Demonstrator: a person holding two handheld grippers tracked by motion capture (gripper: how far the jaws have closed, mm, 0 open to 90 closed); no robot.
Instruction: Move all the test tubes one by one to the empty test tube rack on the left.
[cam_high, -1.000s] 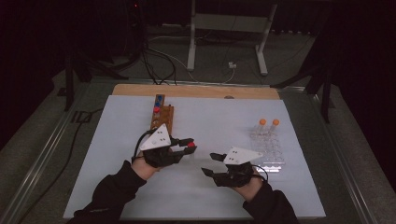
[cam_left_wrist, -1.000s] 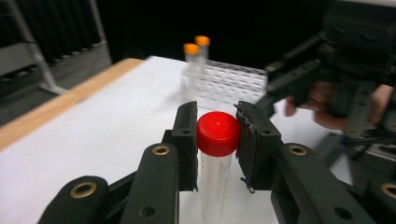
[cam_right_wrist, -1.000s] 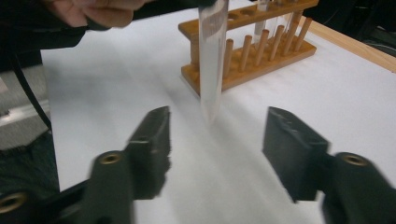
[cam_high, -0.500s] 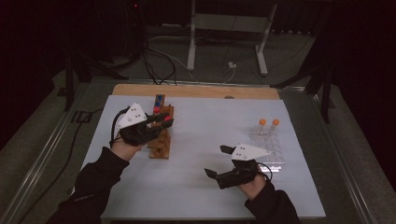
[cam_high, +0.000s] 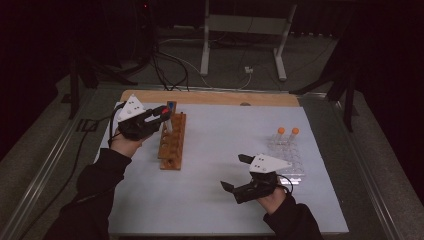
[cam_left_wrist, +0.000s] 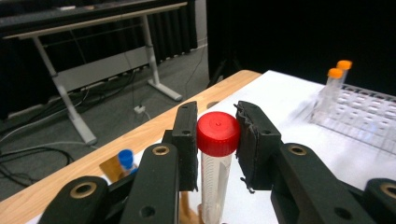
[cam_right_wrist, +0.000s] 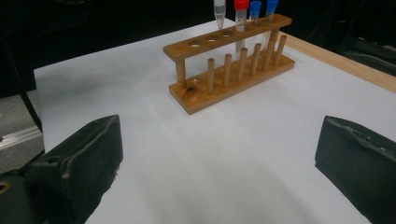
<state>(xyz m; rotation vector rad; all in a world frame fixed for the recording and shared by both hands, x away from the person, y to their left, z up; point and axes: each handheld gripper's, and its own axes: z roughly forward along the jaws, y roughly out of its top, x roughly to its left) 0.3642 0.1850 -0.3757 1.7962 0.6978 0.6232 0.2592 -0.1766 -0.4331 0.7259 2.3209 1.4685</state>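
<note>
Left gripper (cam_left_wrist: 218, 140) pinches the red-capped tube (cam_left_wrist: 215, 158) just over the wooden rack (cam_high: 171, 141); a tilt could clip the hole's rim. Right gripper (cam_high: 239, 176) hangs wide open, idle.

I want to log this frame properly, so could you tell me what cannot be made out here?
- Red-capped tube: left gripper view; its lower end is cut off by the bottom edge and the left gripper.
- Wooden rack: high view; tubes too small to count.
- Clear rack: left gripper view; cut off by the right edge.
</note>
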